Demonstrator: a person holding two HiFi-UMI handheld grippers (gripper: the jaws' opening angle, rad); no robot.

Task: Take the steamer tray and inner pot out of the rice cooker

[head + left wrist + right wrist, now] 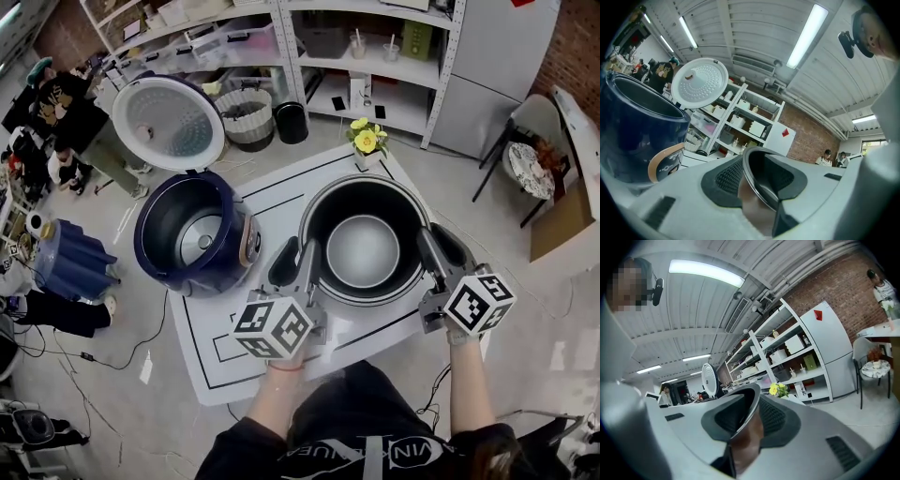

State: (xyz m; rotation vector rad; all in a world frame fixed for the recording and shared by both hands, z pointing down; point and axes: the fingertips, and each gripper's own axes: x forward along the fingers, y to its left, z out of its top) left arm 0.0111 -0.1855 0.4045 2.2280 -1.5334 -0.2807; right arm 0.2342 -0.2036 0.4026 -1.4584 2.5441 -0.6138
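The dark inner pot (364, 246), with a grey bottom and nothing in it, is over the white mat (281, 192), to the right of the navy rice cooker (192, 234). The cooker's round lid (169, 122) stands open and its well is bare. My left gripper (309, 274) is shut on the pot's left rim (751, 180), one pad inside and one outside. At the opposite side, my right gripper (431, 258) is shut on the right rim (746, 420) in the same way. Whether the pot touches the mat I cannot tell.
A small vase of yellow flowers (366, 141) stands at the mat's far edge behind the pot. White shelving (356, 56) and a ribbed basket (246, 114) are further back. People (56, 122) sit at the far left beside a blue container (70, 258).
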